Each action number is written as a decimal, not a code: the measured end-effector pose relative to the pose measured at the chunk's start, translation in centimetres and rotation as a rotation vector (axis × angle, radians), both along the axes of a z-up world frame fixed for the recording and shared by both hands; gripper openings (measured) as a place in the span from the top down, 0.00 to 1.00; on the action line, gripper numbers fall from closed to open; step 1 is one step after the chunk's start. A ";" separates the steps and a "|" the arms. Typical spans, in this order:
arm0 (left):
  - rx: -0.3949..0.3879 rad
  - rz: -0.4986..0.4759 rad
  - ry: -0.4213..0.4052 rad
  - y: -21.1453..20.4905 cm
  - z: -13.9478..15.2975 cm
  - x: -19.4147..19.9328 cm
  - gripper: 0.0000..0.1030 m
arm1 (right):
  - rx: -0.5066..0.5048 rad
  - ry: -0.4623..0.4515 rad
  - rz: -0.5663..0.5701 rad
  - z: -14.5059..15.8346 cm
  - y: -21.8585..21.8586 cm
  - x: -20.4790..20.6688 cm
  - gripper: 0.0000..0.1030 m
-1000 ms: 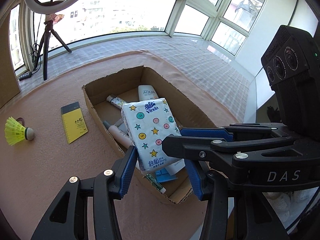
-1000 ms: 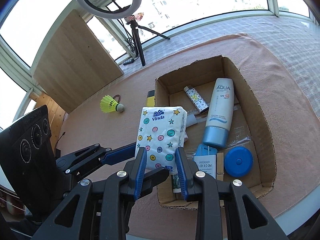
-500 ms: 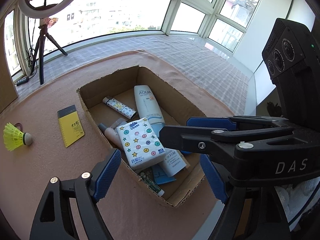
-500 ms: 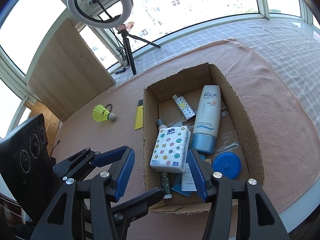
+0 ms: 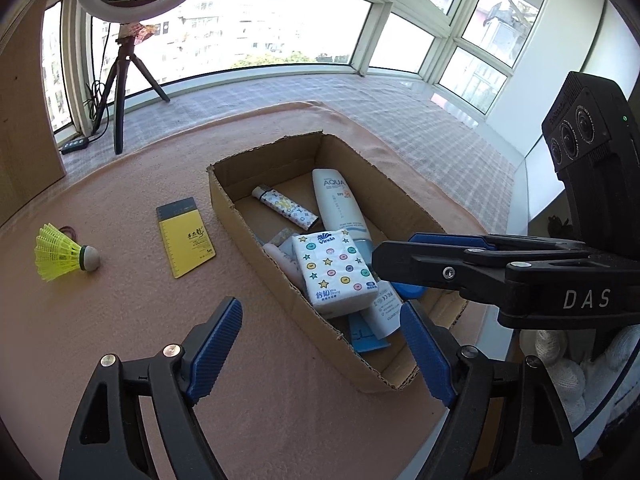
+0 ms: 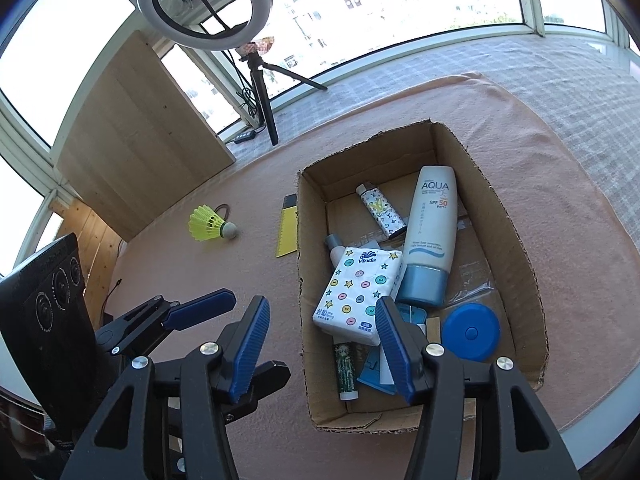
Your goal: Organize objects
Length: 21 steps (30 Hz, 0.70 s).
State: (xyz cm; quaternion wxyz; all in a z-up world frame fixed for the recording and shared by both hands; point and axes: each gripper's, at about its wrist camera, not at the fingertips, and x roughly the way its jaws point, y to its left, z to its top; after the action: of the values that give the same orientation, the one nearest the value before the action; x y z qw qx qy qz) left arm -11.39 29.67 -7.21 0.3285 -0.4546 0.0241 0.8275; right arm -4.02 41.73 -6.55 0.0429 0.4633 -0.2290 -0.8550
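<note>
Centre of the left wrist view, the tissue pack [image 5: 334, 274] sits in the cardboard box [image 5: 256, 236], so your left gripper [image 5: 320, 346] gapes wide. Right view: right gripper [image 6: 322, 346] spread too, shuttlecock [image 6: 212, 223] waits centre-left.
</note>
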 end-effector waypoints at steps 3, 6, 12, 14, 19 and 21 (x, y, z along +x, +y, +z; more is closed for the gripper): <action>-0.006 0.050 -0.007 -1.3 -0.4 -0.8 0.19 | 0.012 0.005 -0.008 0.1 0.0 0.1 0.50; -0.034 0.122 -0.025 -2.6 -1.3 -2.2 0.19 | 0.022 0.010 -0.016 0.3 0.2 0.3 0.50; -0.108 0.238 -0.053 -4.2 -4.0 -5.6 0.19 | 0.020 0.004 -0.035 0.1 1.1 0.7 0.50; -0.108 0.270 -0.080 -4.7 -5.0 -6.8 0.19 | 0.020 -0.001 -0.040 -0.1 1.6 0.9 0.50; -0.104 0.313 -0.111 -4.8 -6.5 -9.4 0.19 | 0.021 -0.017 -0.059 -0.7 2.9 1.6 0.50; -0.116 0.321 -0.112 -4.4 -6.9 -10.4 0.19 | 0.018 -0.024 -0.071 -1.0 3.5 1.9 0.50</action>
State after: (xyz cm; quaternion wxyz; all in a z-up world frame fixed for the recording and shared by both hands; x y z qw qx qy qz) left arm -21.74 25.28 -14.11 0.1662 -0.5162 -0.0193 0.8400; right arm -2.15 45.25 -7.53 0.0058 0.4657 -0.2381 -0.8523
